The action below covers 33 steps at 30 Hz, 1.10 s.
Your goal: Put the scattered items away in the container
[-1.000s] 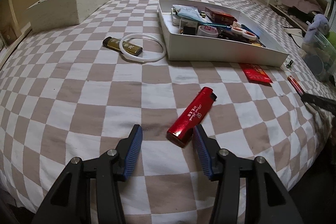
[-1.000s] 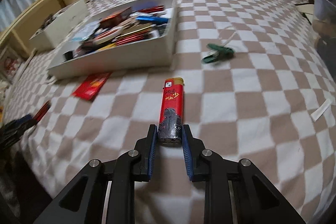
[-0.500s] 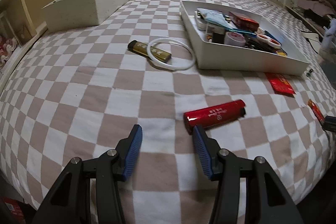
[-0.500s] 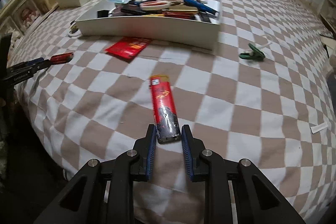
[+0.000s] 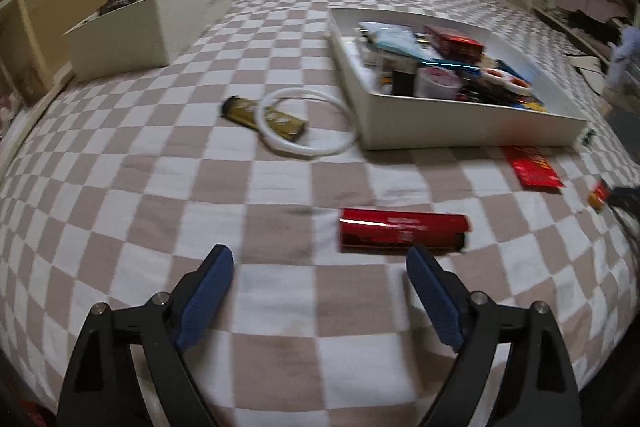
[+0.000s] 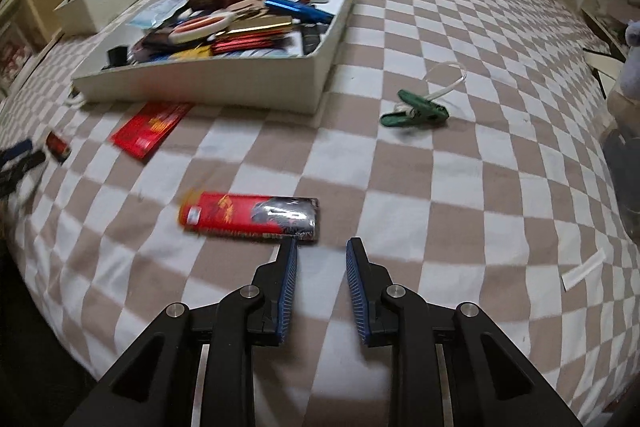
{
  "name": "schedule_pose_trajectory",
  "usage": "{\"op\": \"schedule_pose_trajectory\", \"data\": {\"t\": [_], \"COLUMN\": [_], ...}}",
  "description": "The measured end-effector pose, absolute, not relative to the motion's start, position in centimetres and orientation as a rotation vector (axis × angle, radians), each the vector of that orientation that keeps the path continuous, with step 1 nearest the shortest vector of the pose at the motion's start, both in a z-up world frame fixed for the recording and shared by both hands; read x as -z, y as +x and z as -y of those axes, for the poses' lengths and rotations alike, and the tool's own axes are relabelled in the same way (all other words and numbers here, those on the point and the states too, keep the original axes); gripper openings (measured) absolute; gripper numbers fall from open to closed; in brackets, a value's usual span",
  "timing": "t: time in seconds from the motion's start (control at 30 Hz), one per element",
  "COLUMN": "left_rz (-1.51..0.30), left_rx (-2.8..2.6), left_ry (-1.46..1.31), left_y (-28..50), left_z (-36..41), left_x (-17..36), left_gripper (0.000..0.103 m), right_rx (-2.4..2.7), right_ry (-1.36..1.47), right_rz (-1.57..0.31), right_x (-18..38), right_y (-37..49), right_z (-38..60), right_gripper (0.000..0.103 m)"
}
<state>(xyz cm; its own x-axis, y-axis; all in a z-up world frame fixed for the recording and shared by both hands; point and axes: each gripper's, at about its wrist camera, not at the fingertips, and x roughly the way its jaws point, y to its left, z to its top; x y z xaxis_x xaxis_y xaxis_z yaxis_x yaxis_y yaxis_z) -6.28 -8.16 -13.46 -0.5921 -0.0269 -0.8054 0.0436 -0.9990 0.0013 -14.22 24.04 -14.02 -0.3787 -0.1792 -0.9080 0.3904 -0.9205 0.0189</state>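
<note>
On the checkered bed, left gripper (image 5: 318, 267) jaws have just opened wide (empty); right gripper (image 6: 322, 249) jaws nearly closed, empty.

Left gripper (image 5: 318, 261) tilted down, jaws just opened wide, nothing between. Right gripper (image 6: 321, 249) tilted down, jaws narrow, empty.

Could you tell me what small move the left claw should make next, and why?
Probably nudge the left claw rightward and forward to straddle the red lighter. Its jaws have just been opening, with nothing between them; the lighter lies crosswise just past the right-hand pad.
</note>
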Motion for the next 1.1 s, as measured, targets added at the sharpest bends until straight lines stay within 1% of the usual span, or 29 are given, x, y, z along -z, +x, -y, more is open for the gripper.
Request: {"op": "schedule_pose_trajectory", "data": {"t": [0.03, 0.1, 0.2, 0.23, 0.27, 0.3, 0.33, 0.5, 0.6, 0.67, 0.7, 0.73, 0.77, 0.83, 0.9, 1.0, 1.1], "left_rz": [-0.026, -0.009, 0.019, 0.015, 0.0, -0.013, -0.028, -0.058, -0.035, -0.015, 0.004, 0.024, 0.037, 0.038, 0.04, 0.048, 0.04], "left_rx": [2.783, 2.809, 2.837, 2.843, 2.846, 2.848, 2.854, 2.866, 2.866, 2.856, 2.853, 2.853, 2.858, 2.862, 2.865, 2.87, 2.881], "left_ry": [1.407, 1.417, 1.423, 1.429, 1.44, 1.447, 1.45, 1.465, 1.466, 1.45, 1.443, 1.433, 1.428, 1.427, 1.423, 1.402, 1.386], "left_y": [-6.3, -6.5, -7.2, -7.4, -7.7, -7.9, -8.1, -9.0, -9.3, -9.3, -9.3, -9.2, -9.2, -9.2, -9.1, -8.9, -8.7], "left_z": [7.9, 7.3, 6.6, 6.4, 6.3, 6.1, 5.9, 4.7, 4.1, 3.8, 3.8, 3.7, 3.6, 3.6, 3.7, 3.6, 3.7], "left_x": [13.5, 13.6, 13.8, 13.8, 13.9, 13.9, 13.9, 14.1, 14.4, 14.6, 14.7, 14.7, 14.7, 14.7, 14.8, 15.0, 15.1], "left_gripper": [0.094, 0.097, 0.098, 0.1, 0.101, 0.102, 0.102, 0.103, 0.102, 0.1, 0.094, 0.085, 0.083, 0.083, 0.083, 0.083, 0.083], "right_rx": [2.342, 2.349, 2.361, 2.367, 2.376, 2.39, 2.399, 2.339, 2.3, 2.272, 2.252, 2.226, 2.207, 2.174, 2.12, 2.037, 1.975], "right_ry": [1.508, 1.51, 1.491, 1.476, 1.455, 1.433, 1.417, 1.383, 1.353, 1.325, 1.314, 1.301, 1.285, 1.252, 1.221, 1.21, 1.248], "right_rz": [-0.266, -0.24, -0.236, -0.241, -0.252, -0.273, -0.289, -0.31, -0.352, -0.362, -0.376, -0.41, -0.459, -0.541, -0.577, -0.58, -0.534], "right_x": [14.1, 14.2, 14.3, 14.3, 14.3, 14.3, 14.3, 14.6, 14.8, 14.6, 14.5, 14.5, 14.4, 14.6, 14.7, 15.1, 15.5], "right_y": [-14.6, -15.4, -15.9, -15.9, -15.8, -15.6, -15.5, -13.9, -13.0, -12.8, -13.0, -13.1, -13.2, -13.6, -14.0, -14.8, -15.9], "right_z": [-24.0, -23.9, -23.7, -23.6, -23.5, -23.4, -23.3, -22.7, -22.4, -22.1, -21.9, -21.6, -21.3, -20.8, -20.4, -19.9, -19.8], "right_gripper": [0.026, 0.026, 0.026, 0.031, 0.039, 0.072, 0.102, 0.103, 0.103, 0.103, 0.103, 0.103, 0.103, 0.103, 0.103, 0.103, 0.103]}}
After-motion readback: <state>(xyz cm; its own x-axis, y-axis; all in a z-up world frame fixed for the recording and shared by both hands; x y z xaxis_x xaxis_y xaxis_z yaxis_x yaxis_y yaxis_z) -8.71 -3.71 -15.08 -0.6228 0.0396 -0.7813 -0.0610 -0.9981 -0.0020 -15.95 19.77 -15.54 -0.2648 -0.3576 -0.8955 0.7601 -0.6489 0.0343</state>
